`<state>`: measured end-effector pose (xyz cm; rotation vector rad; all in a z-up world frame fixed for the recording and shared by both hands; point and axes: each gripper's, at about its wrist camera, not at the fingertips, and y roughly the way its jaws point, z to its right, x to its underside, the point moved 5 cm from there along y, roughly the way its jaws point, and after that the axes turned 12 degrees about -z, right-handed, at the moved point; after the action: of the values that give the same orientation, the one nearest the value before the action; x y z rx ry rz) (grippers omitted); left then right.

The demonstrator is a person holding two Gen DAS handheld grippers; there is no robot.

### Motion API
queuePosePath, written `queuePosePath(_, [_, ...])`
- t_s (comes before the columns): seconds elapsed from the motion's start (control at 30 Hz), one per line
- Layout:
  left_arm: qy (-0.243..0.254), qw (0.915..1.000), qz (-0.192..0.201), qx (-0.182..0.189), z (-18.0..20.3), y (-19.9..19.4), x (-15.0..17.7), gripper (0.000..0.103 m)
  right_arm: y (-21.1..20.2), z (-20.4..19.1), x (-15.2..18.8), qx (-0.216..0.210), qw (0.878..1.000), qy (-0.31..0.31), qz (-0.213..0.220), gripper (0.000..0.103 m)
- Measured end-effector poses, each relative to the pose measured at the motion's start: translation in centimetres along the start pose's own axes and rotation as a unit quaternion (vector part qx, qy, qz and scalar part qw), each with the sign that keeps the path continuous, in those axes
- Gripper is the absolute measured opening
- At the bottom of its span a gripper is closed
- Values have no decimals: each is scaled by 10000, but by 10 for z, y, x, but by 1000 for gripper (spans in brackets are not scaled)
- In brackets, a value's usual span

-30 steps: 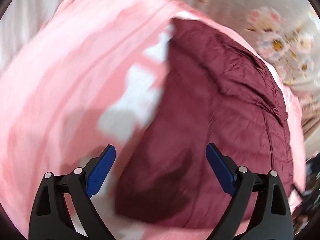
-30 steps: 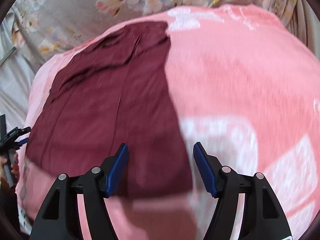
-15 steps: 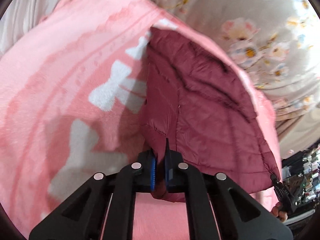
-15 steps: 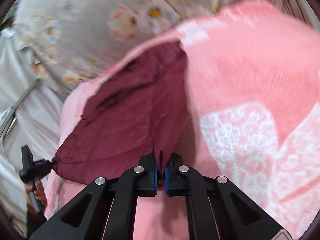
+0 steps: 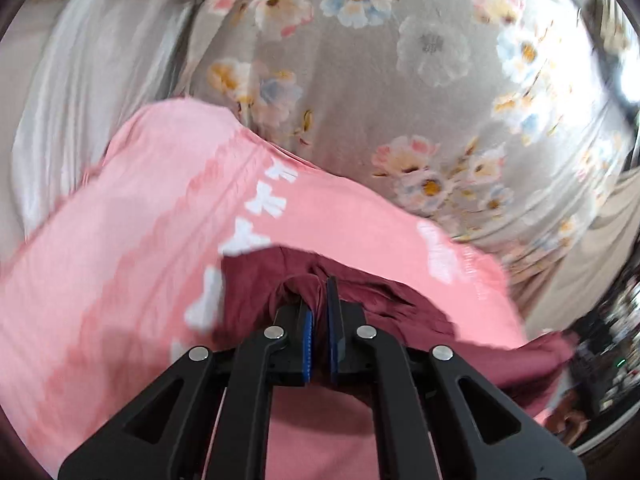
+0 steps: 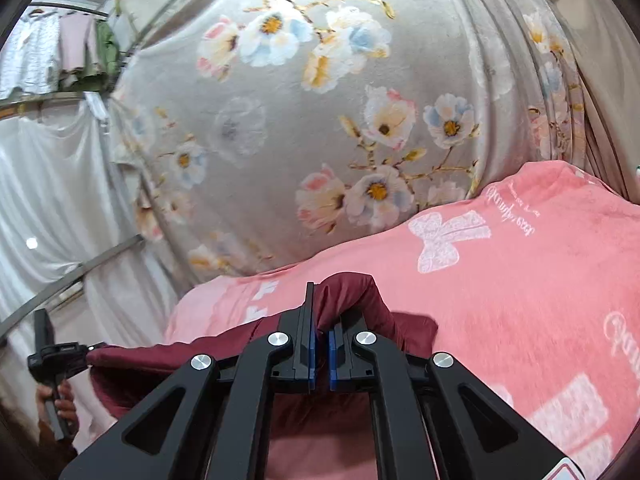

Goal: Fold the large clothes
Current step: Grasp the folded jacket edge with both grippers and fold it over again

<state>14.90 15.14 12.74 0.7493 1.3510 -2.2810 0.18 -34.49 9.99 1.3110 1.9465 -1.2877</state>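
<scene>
A dark maroon quilted garment is lifted off the pink blanket by its near edge. My left gripper is shut on a bunched fold of it, with cloth pinched between the blue pads. In the right wrist view my right gripper is shut on another bunch of the same garment. The lifted hem stretches left to my left gripper, held by a hand. The garment's lower part is hidden behind the gripper bodies.
The pink blanket with white bow prints covers the bed. Behind it hangs a grey floral curtain. White drapes and a metal rail stand at the left, with clothes hanging on a rack further back.
Both grippers went from open above the flat garment to shut on its near edge. Both then rose with it, and the views tilted up toward the floral curtain.
</scene>
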Motion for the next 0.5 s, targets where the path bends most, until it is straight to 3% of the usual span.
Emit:
queuePosePath(0.07, [193,9978,-150,-615,5,52,-30,6,56,13,-15,341,9990,177,-212,4])
queuePosePath(0.23, [318,9840,-835,-1540,-10,177,-63,8,170,50,-11,1122,9889,442,-868,4])
queuePosePath(0.37, [289,9706,-1287,-2013,-32,259,-63,9,231,71,8,1633,9773,358,-1299,4])
queuePosePath(0.5, [70,9654,-1628,-2036,-52,310,-55,13,263,84,25,1978,9667,157,-1615,8])
